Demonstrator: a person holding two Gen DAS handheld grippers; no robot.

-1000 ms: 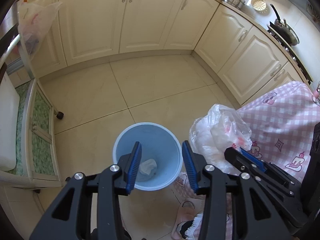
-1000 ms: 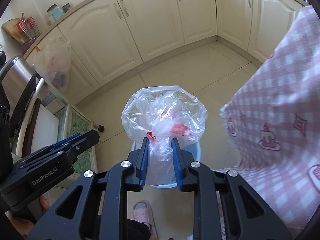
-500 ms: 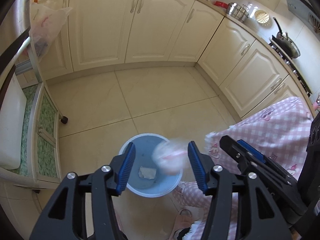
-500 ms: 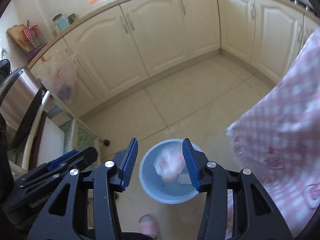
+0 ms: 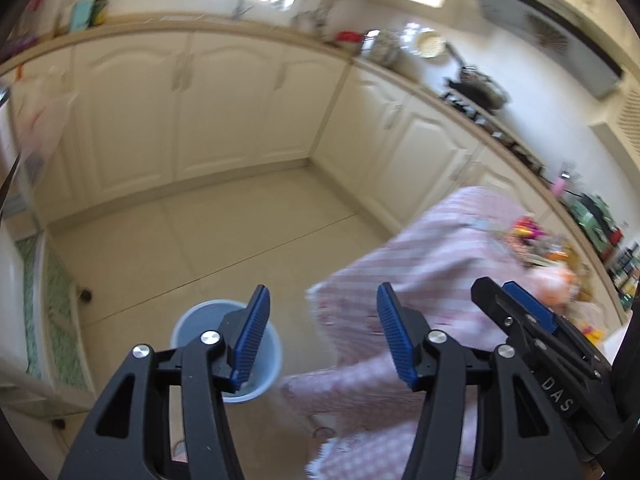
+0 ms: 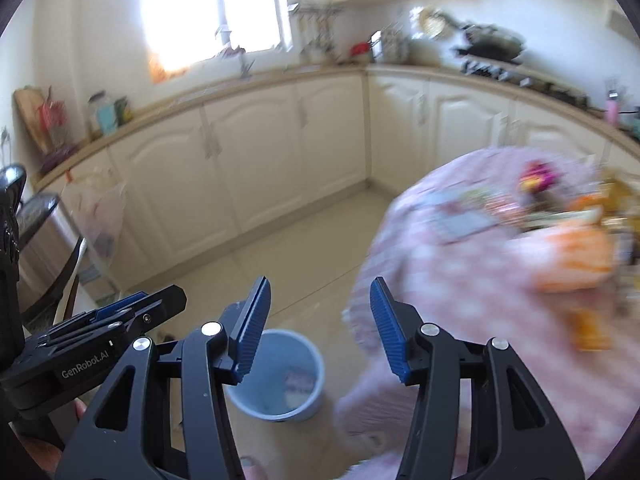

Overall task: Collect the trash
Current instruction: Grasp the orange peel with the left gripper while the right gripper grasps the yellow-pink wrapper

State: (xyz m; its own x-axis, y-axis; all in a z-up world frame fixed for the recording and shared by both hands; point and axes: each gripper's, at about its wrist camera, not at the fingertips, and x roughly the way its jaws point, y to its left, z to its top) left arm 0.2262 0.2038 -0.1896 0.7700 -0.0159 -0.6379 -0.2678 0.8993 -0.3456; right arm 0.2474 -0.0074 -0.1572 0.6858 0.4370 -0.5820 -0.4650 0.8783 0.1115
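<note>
A light blue bin (image 6: 280, 376) stands on the tiled floor below both grippers, with pale bagged trash (image 6: 298, 382) lying inside it; it also shows in the left wrist view (image 5: 192, 324). My left gripper (image 5: 322, 334) is open and empty, raised above the bin. My right gripper (image 6: 320, 328) is open and empty, also raised. The right gripper's body (image 5: 532, 336) shows at the right of the left wrist view. Blurred colourful wrappers and items (image 6: 568, 216) lie on the pink checked tablecloth (image 6: 460, 272) to the right.
Cream cabinets (image 5: 224, 108) line the far walls under a cluttered counter. A plastic bag (image 6: 102, 216) hangs at the left by a steel bin (image 6: 36, 248). A low white cart (image 5: 28, 300) stands at the left. A stove with a pan (image 5: 478, 90) is at the back right.
The right gripper opened and dropped the plastic bag into the blue bin. Both grippers have risen and tilted up toward the table and counters.
</note>
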